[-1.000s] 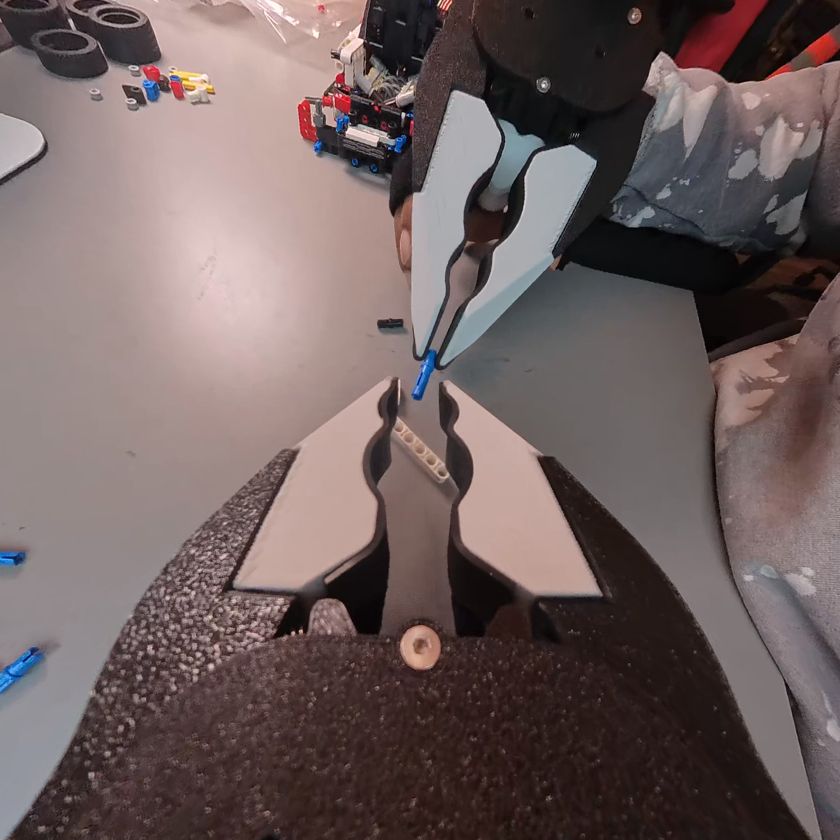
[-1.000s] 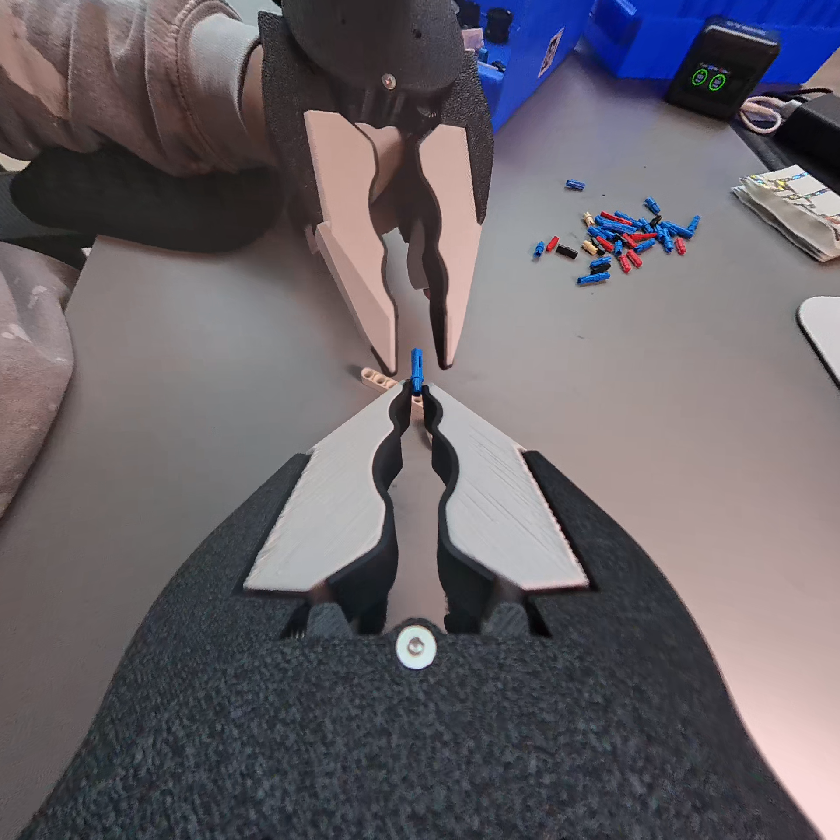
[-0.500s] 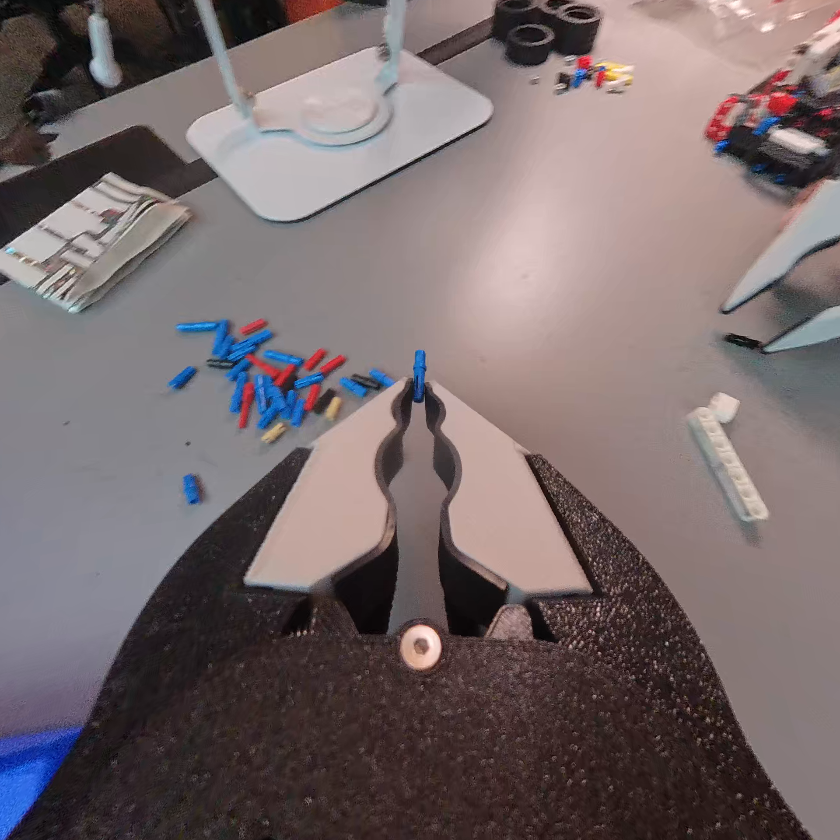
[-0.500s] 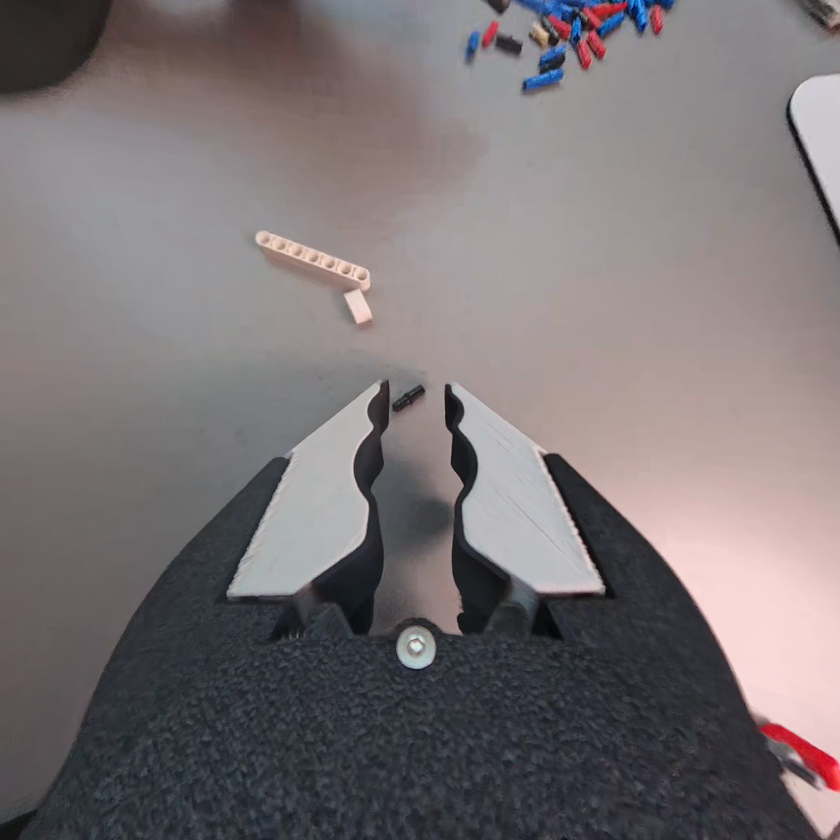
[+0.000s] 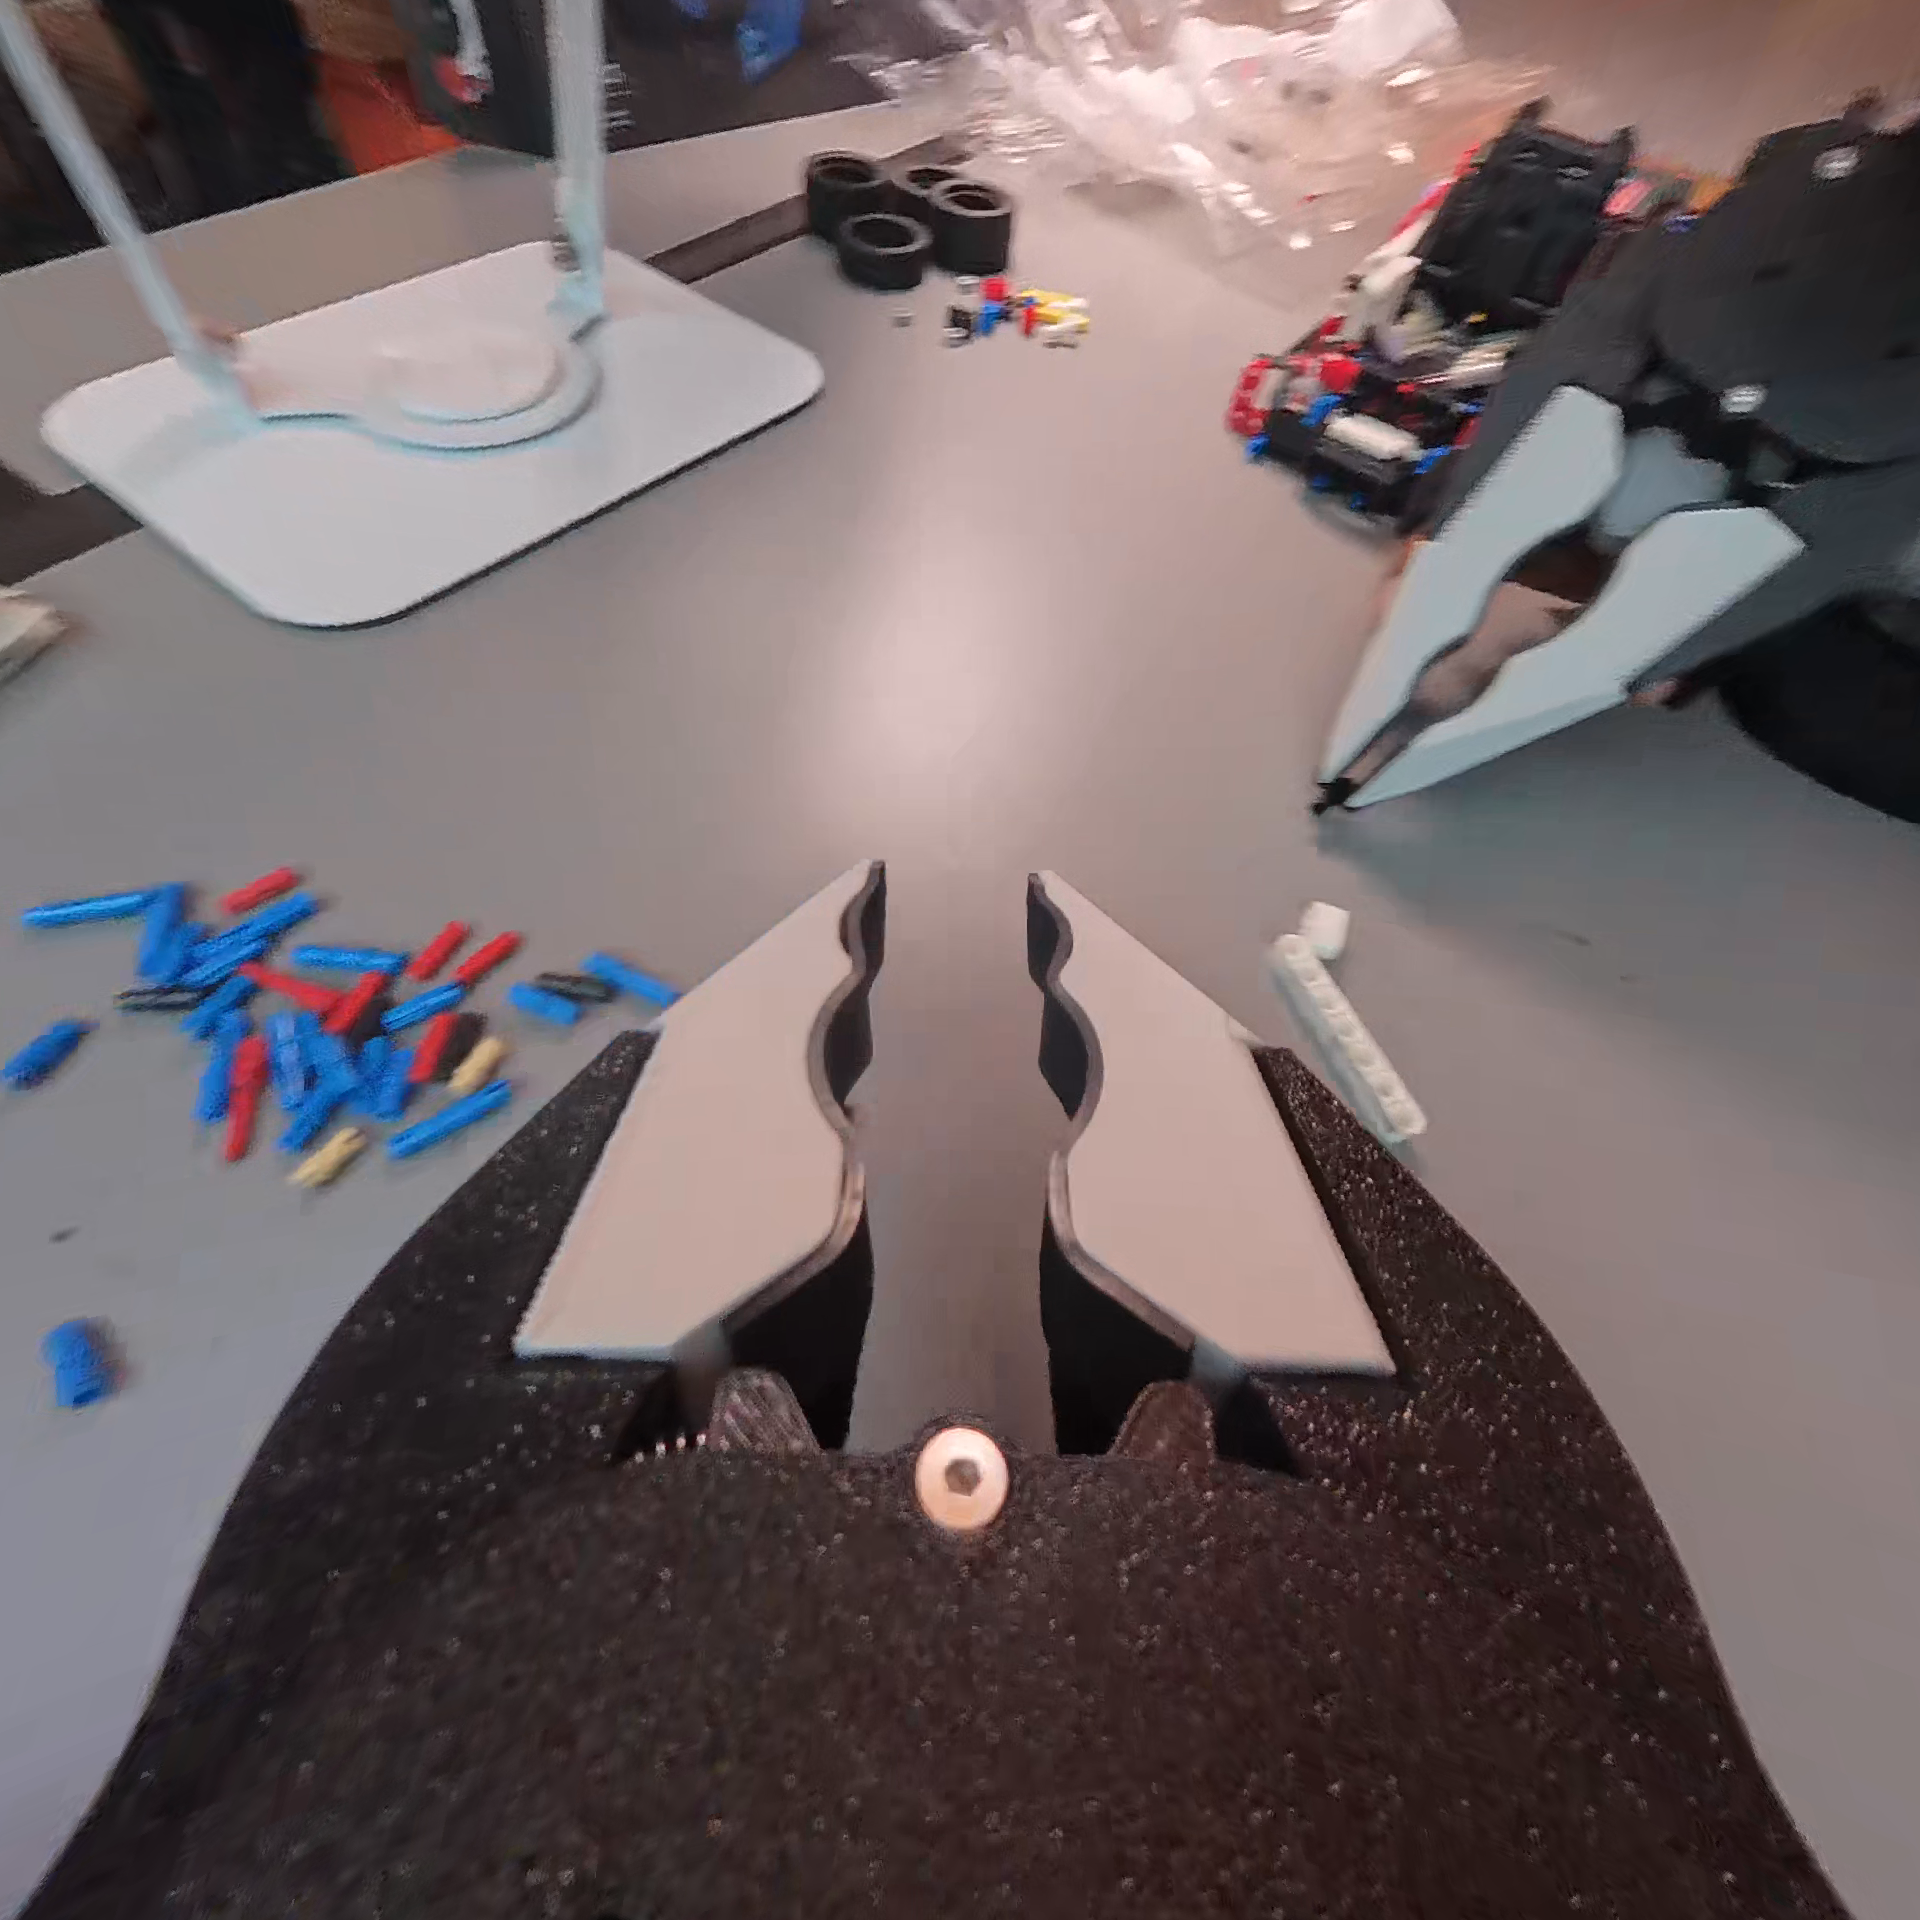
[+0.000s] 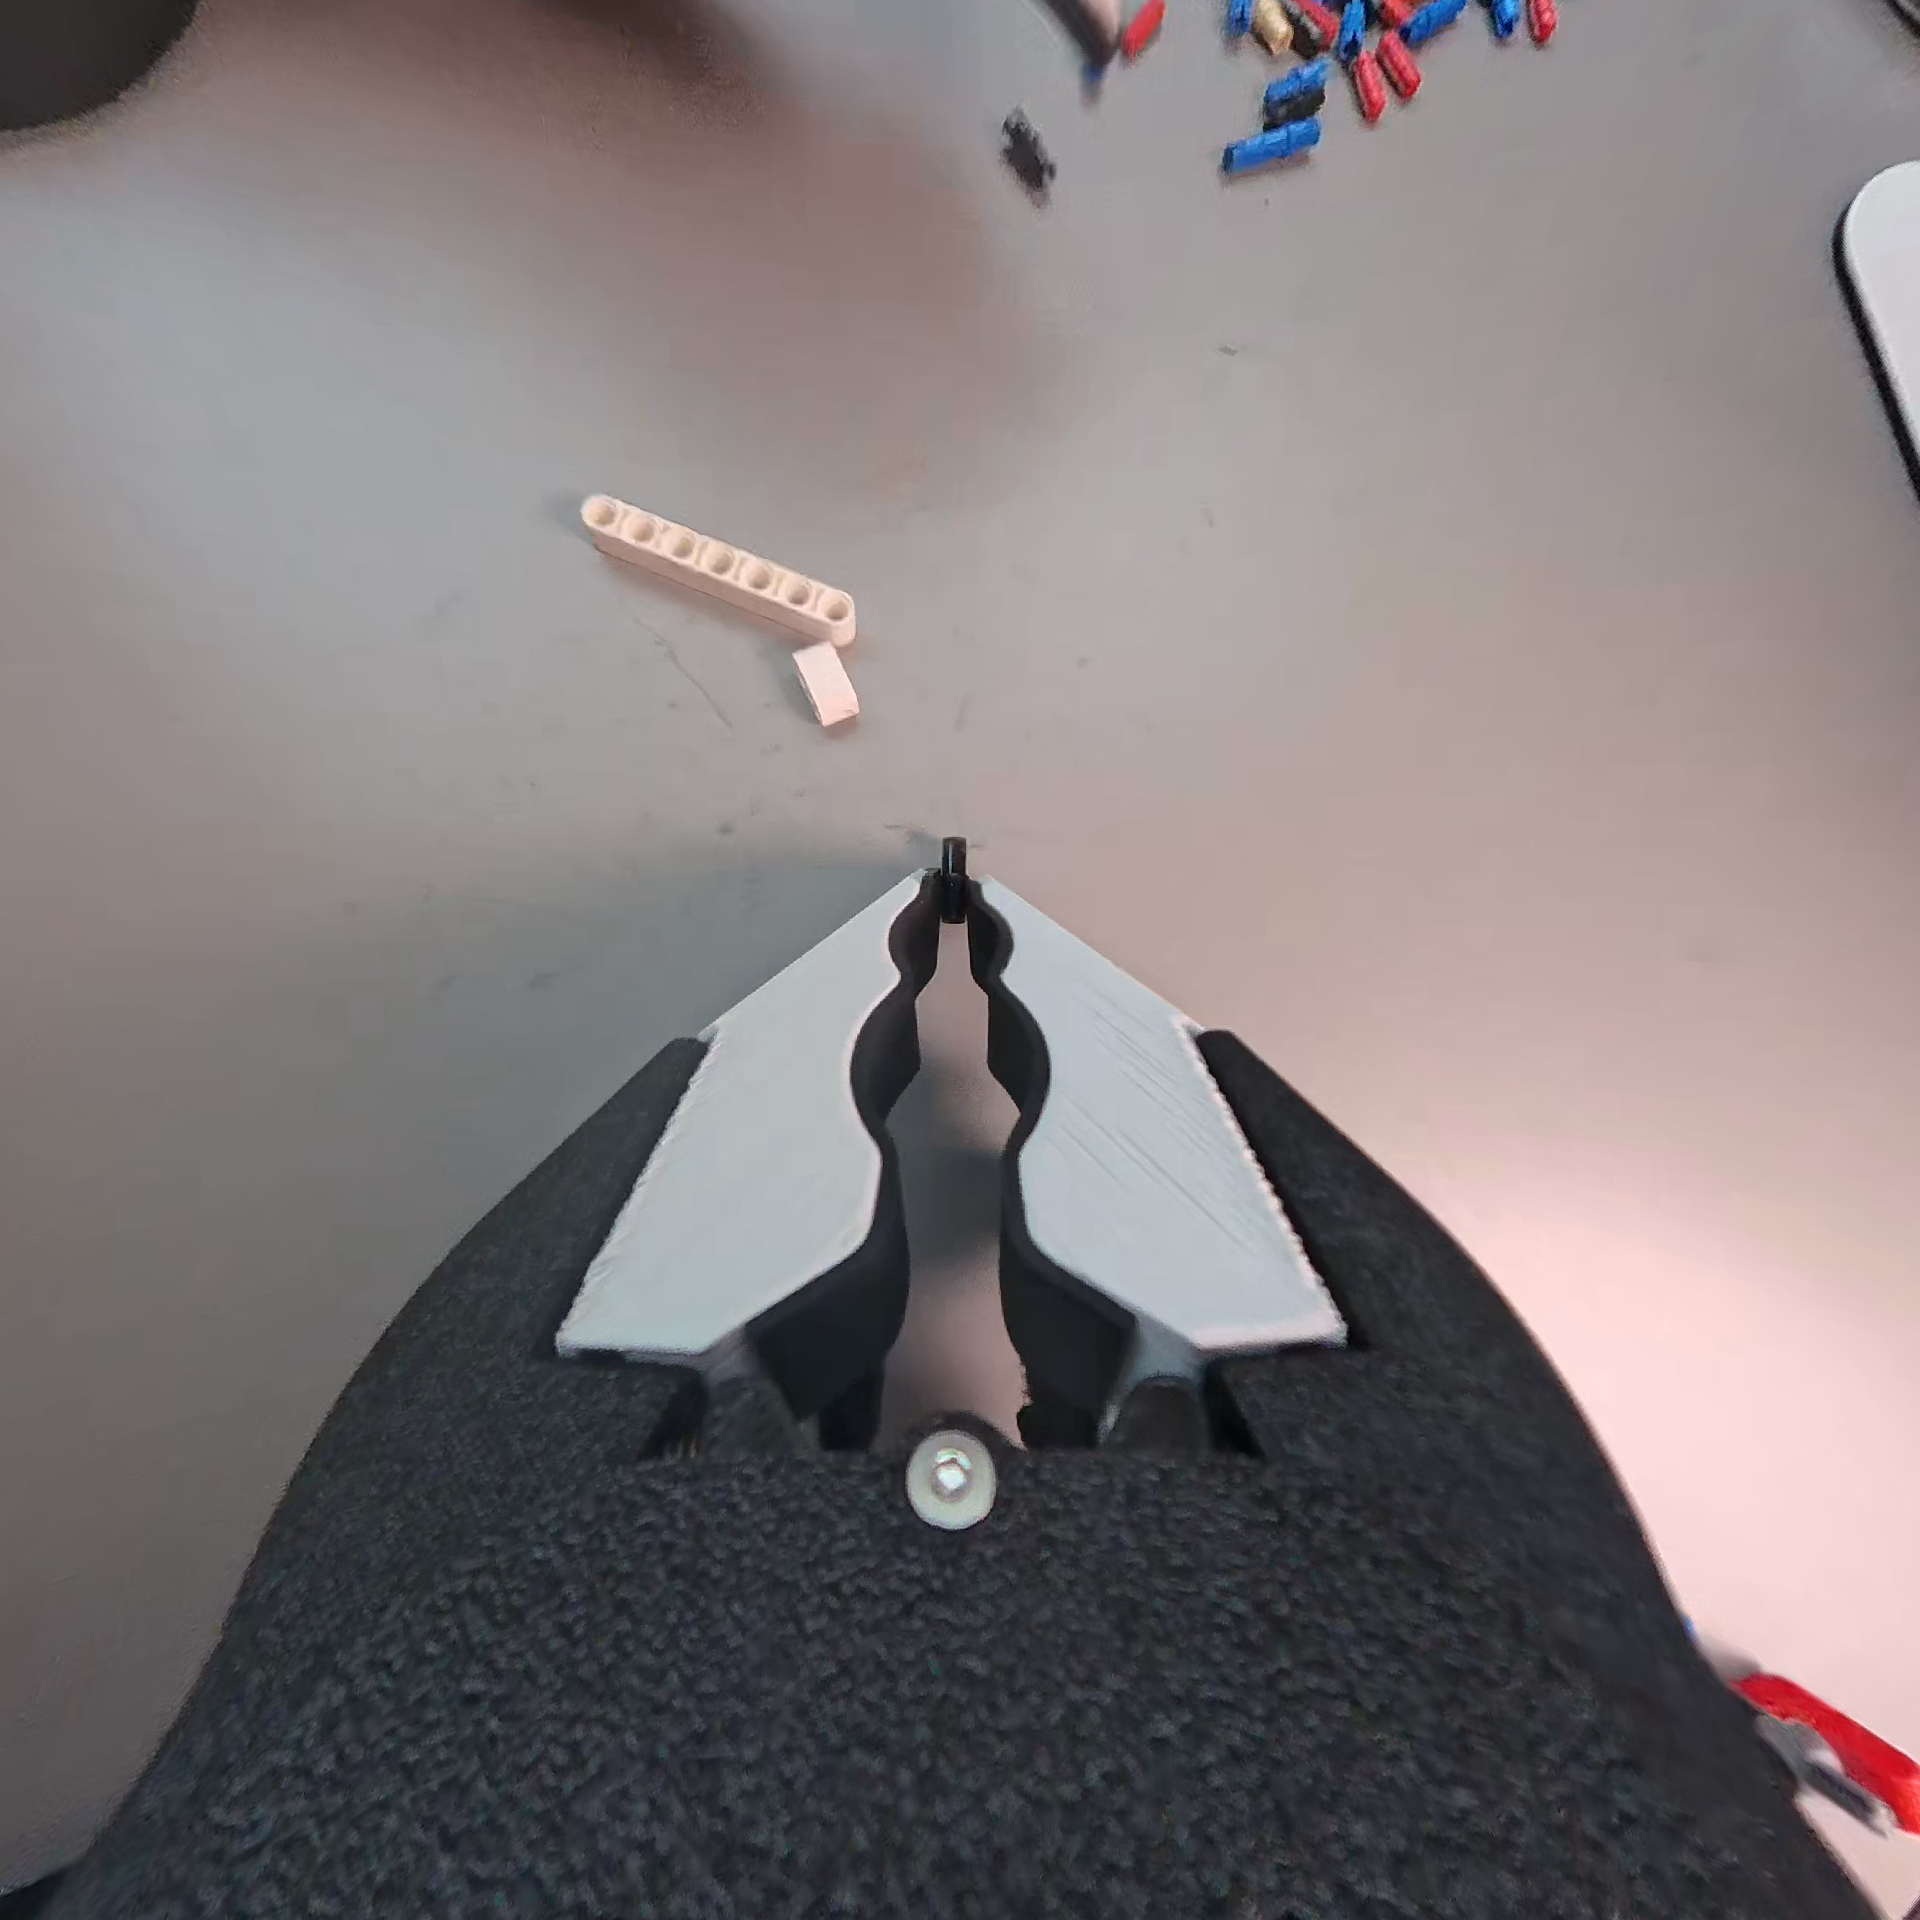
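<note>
Right claw [image 6: 950, 883] pinches a black pin [image 6: 950, 871] at its tips, low over the table [image 6: 1351, 623], near a white beam [image 6: 717, 566]. Left claw [image 5: 954, 883] gapes empty beside scattered pins [image 5: 312, 1018].

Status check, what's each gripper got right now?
Left gripper open, empty, above bare grey table. Right gripper shut on small black pin. White holed beam and short white piece lie apart from both.

Bright, even indoor light. A soft glare patch lies on the grey table [image 5: 935, 665]. Both wide-angle views are motion-blurred and bend at the edges; shadows are faint.
</note>
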Demonstrator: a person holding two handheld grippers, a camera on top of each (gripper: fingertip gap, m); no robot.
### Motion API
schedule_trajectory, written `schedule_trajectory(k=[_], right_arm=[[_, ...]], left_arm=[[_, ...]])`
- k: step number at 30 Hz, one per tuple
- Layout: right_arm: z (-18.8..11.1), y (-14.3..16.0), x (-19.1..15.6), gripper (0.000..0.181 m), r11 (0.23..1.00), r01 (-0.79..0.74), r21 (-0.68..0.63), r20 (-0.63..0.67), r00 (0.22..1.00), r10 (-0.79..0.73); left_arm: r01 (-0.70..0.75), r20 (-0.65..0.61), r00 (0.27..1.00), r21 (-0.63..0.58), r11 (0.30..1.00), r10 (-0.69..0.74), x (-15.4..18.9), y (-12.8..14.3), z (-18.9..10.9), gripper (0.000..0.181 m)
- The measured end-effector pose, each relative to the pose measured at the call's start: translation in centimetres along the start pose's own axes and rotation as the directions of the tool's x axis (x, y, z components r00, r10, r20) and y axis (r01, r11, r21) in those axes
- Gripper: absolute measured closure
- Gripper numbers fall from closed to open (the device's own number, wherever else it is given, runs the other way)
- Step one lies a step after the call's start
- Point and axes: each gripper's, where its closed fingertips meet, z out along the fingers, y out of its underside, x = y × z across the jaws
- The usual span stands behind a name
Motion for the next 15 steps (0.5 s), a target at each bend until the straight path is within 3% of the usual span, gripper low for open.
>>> schedule_trajectory(k=[1, 7, 15], right_arm=[[-0.1, -0.6, -0.1, 0.178, 0.999, 0.011, 0.032, -0.003, 1.0, -0.011], [-1.3, -5.3, -1.1, 0.178, 0.96, 0.122, 0.251, -0.064, 0.992, -0.11], [-1.4, -6.8, -2.4, 0.177, 0.934, 0.175, 0.312, -0.069, 0.984, -0.161]], left_arm=[[-0.007, -0.069, 0.998, 0.008, 1.0, 0.007, 1.7, -0.2, 0.2, 0.157], [0.013, -0.344, 0.939, 0.024, 1.0, -0.004, 8.7, -1.0, 1.0, 0.161], [-0.013, -0.398, 0.917, 0.004, 1.0, 0.013, 10.6, -0.5, 1.5, 0.169]])
